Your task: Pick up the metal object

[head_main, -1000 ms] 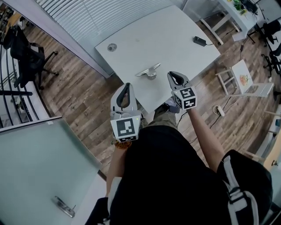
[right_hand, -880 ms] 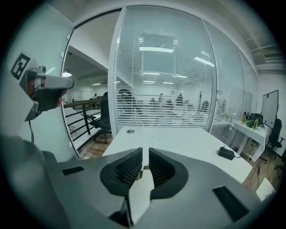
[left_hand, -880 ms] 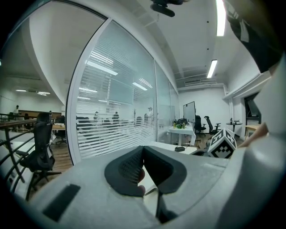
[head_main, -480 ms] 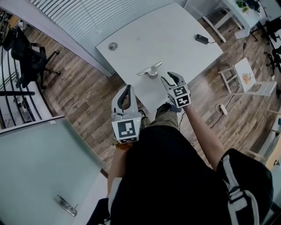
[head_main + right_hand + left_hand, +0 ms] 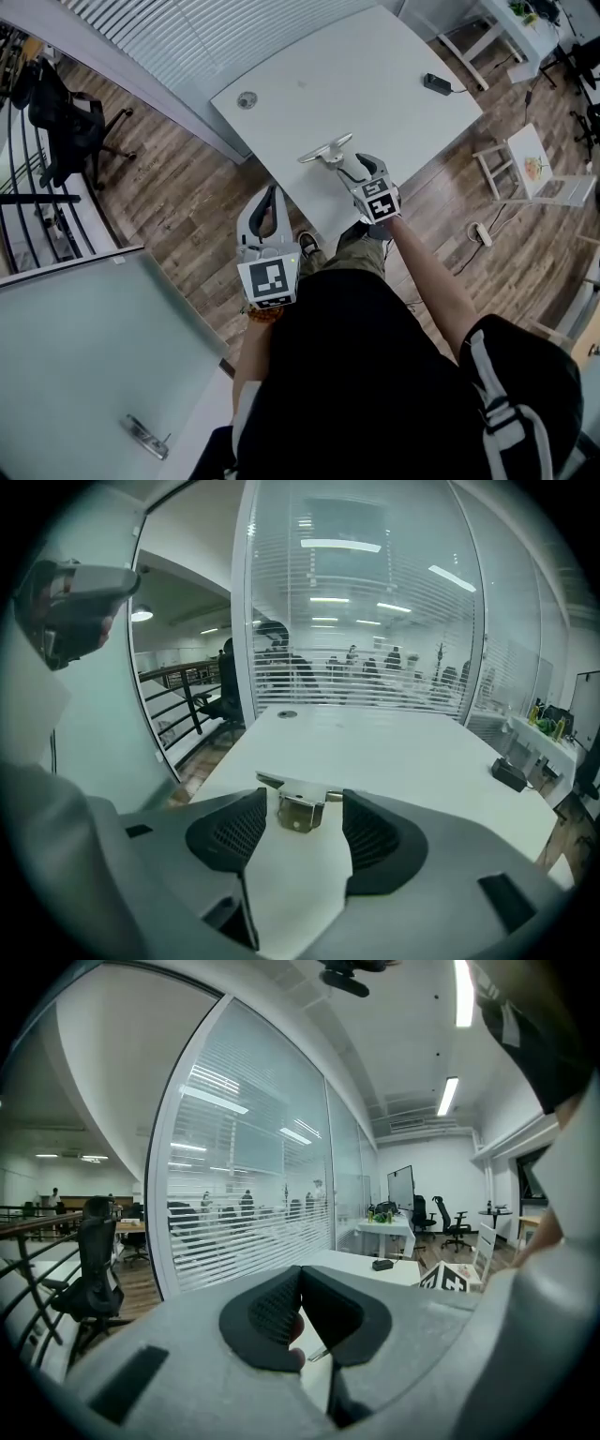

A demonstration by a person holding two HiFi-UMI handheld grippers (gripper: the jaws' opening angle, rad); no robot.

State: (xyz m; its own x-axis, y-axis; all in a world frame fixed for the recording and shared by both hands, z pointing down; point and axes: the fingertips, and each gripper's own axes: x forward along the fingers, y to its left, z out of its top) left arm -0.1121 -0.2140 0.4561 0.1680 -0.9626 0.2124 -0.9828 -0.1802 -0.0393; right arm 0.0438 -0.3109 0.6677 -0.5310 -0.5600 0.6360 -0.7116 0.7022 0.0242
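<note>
So the metal object [image 5: 298, 808] is a little folded bracket with a flat arm sticking out to one side. It sits on the white worktop [image 5: 375, 75], near the edge closest to the person. The right tongs [image 5: 352, 167] are spread, have just been opening, and are angled down at it. In the right gripper view the bracket lines up in the gap at the tips, but neither pad touches it yet.

I'd say this is the approach bit, right before the grab. The next move looks like easing in a touch further so the pads sit on either side of the upright folded part, then squeezing and lifting.

The left tongs [image 5: 270, 195] hang back off the worktop, pressed together on nothing.

No containers anywhere that I can see. There's just a small black box [image 5: 434, 83] with a cable at the far corner and a round cap [image 5: 247, 98] set into the worktop.
</note>
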